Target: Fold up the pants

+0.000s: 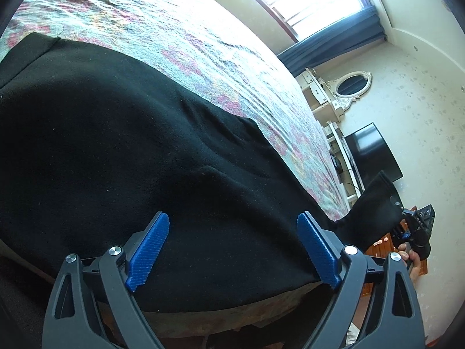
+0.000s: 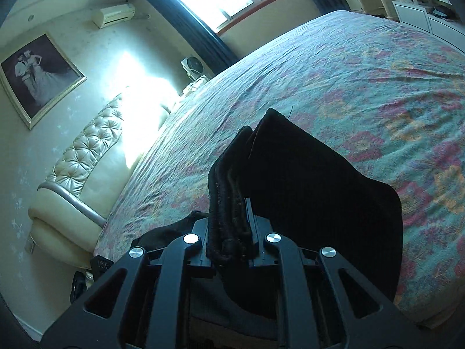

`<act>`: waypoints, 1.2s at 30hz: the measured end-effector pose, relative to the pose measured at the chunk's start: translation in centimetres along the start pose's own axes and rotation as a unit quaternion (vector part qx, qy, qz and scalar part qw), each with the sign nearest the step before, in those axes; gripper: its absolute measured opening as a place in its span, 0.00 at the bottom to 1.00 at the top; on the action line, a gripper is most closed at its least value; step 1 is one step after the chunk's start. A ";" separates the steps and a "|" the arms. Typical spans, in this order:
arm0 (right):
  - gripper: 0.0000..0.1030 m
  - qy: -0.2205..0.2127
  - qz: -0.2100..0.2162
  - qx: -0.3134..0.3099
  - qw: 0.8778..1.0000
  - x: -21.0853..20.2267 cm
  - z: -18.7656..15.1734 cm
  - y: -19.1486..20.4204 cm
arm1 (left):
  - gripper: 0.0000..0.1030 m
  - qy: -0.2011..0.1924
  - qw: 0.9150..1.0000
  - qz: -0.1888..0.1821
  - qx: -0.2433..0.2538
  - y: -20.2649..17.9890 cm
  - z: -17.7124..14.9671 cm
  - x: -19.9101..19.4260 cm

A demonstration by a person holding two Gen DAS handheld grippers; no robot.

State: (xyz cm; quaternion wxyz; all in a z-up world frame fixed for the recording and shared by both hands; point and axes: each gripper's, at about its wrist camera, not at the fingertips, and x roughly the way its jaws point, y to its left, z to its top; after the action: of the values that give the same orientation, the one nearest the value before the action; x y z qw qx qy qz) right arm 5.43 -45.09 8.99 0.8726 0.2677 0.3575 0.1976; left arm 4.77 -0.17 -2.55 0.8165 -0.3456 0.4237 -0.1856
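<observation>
We hold one end of the pants, ready to fold.

The black pants (image 1: 116, 145) lie across the floral bedspread (image 1: 203, 43); our right gripper (image 2: 232, 226) pinches a bunched hem, our left gripper (image 1: 232, 250) gapes wide, holding nothing. We judge the left should grab next.

- Black pants (image 1: 122, 151): plain dark knit fabric, spread broad across the floral bedspread (image 1: 203, 46) directly ahead of the left gripper (image 1: 232, 250), whose blue fingers stand wide apart just above the cloth.
- Near edge: hangs over the bed side, below those fingers.
- Far end: lifted off the bed, its thick stitched hem bunched in several layers and pinched between the closed fingers of the right gripper (image 2: 232, 232); the fabric (image 2: 319, 192) drapes rightward from there.
</observation>
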 end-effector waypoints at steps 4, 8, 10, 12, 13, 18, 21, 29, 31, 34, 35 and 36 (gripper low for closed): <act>0.13 0.035 -0.002 -0.024 0.999 3.6 -2.0 2.4 | 0.88 0.010 1.000 -0.010 0.013 0.0 -0.1 0.0; 0.13 0.067 -0.014 -0.049 0.996 6.9 -4.5 4.1 | 0.88 0.016 1.000 -0.019 0.019 0.1 -0.1 -0.1; 0.13 0.080 -0.021 -0.056 0.995 8.3 -5.8 4.5 | 0.88 0.018 0.999 -0.023 0.017 0.1 -0.1 -0.1; 0.13 0.091 -0.036 -0.071 0.993 9.5 -7.0 4.9 | 0.88 0.020 0.999 -0.023 0.019 0.4 0.1 -0.2; 0.13 0.095 -0.043 -0.079 0.991 10.1 -7.6 5.1 | 0.88 0.021 0.999 -0.022 0.021 0.4 0.2 -0.2; 0.13 0.107 -0.077 -0.125 0.983 11.8 -9.9 6.3 | 0.88 0.020 0.999 -0.016 0.030 -0.2 -0.1 0.0; 0.13 0.112 -0.096 -0.160 0.976 12.4 -11.1 7.4 | 0.88 0.021 0.999 -0.017 0.031 -0.4 -0.1 0.0; 0.15 0.130 -0.130 -0.214 0.959 13.6 -13.2 8.7 | 0.88 0.024 0.999 -0.025 0.025 0.1 0.2 -0.1; 0.15 0.129 -0.140 -0.230 0.954 13.8 -13.6 9.1 | 0.88 0.023 0.999 -0.026 0.024 0.2 0.3 -0.1; 0.15 0.126 -0.153 -0.256 0.946 14.0 -14.3 9.7 | 0.88 0.024 0.999 -0.026 0.025 0.3 0.4 -0.2; 0.16 0.126 -0.157 -0.265 0.943 14.0 -14.5 9.9 | 0.88 0.024 0.999 -0.027 0.024 0.4 0.4 -0.2; 0.19 0.126 -0.158 -0.271 0.941 14.1 -14.7 10.0 | 0.88 0.024 0.999 -0.028 0.023 0.4 0.5 -0.3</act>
State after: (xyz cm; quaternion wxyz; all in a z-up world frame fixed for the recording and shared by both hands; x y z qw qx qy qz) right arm 2.57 -25.01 -1.06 0.8799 -0.0661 0.4354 0.1786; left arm 5.00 0.47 -2.54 0.8084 -0.3341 0.4286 -0.2261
